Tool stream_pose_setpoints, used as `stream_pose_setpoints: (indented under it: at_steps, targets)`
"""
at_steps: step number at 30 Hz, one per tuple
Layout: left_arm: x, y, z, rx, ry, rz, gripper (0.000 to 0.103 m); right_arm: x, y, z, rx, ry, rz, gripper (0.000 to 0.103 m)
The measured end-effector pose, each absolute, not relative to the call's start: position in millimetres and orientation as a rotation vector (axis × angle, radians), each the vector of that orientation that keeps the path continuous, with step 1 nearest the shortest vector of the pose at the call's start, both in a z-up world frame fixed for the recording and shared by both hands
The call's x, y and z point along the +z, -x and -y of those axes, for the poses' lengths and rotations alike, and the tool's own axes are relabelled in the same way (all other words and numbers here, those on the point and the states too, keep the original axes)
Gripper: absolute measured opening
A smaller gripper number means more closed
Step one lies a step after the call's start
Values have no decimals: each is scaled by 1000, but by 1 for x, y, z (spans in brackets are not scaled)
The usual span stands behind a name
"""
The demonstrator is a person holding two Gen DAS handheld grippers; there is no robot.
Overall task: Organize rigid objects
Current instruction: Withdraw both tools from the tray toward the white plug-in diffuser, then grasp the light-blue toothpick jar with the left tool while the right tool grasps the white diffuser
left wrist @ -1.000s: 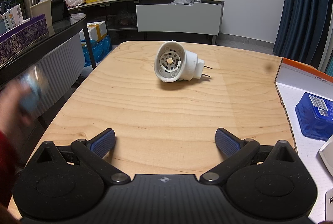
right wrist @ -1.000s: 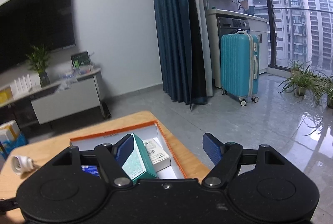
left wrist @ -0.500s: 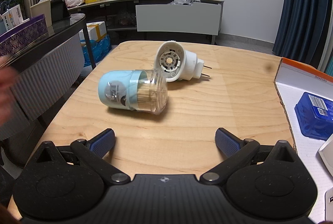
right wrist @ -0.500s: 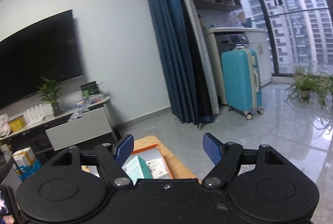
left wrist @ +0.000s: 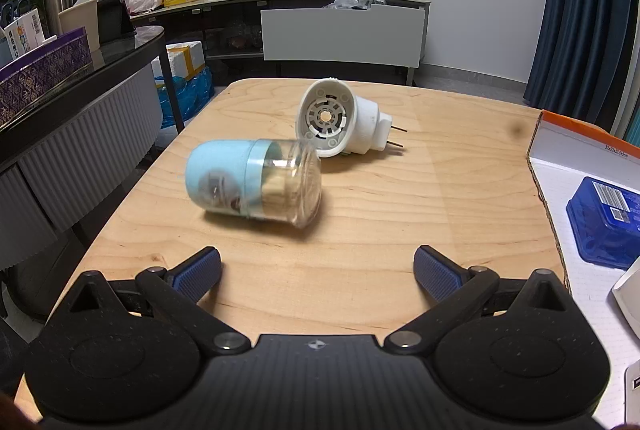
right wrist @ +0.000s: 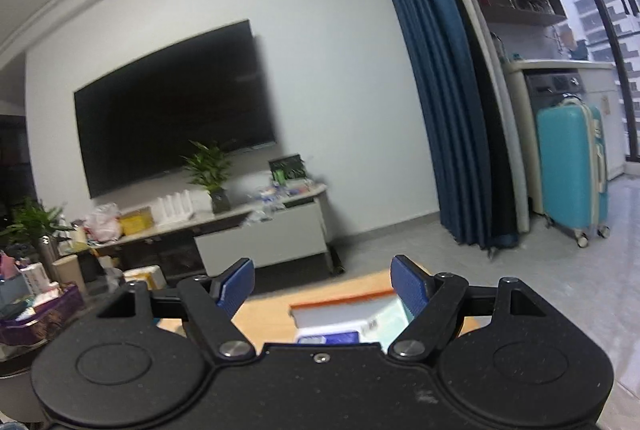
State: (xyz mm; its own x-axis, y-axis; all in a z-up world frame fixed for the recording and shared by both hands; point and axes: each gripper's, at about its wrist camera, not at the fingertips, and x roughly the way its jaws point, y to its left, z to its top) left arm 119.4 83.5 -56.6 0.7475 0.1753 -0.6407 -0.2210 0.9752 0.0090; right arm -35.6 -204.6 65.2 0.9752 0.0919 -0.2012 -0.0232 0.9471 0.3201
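Note:
A light-blue capped clear jar (left wrist: 253, 183) lies on its side on the wooden table (left wrist: 400, 214), blurred by motion. A white plug-in device (left wrist: 340, 122) with two metal prongs lies just behind it. My left gripper (left wrist: 317, 270) is open and empty, low over the table in front of the jar. An orange-edged white box (left wrist: 576, 166) at the right holds a blue case (left wrist: 604, 222). My right gripper (right wrist: 323, 284) is open and empty, raised above the box (right wrist: 344, 312), with the blue case (right wrist: 326, 338) partly showing.
A dark counter with a purple box (left wrist: 44, 70) stands left of the table. A TV console (left wrist: 340, 30) with plants and clutter is at the back wall. A blue curtain (right wrist: 436, 110) and a teal suitcase (right wrist: 572, 170) stand to the right.
A hand dropped the jar onto the table from the left; it has rolled slightly nearer. My right gripper has swung up and leftward, now facing the TV wall.

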Motion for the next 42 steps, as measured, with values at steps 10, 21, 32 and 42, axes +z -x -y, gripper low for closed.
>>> stream_pose_setpoints:
  at_steps: [10,21,32,42]
  targets:
    - [-57,-120,-84,223,74,-693,103,70,21,180,180,-312,-264,90]
    - [-56,-106,-86,131,30,-712,103,66,1,164,223,-293,-291,90]
    - [-27,-110,-120,185,26,-648,103,66,-36,138,302,-291,-330,90]
    - [-43,-145,-133,154,40,-661,95,55,-83,101,353,-208,-402,90]
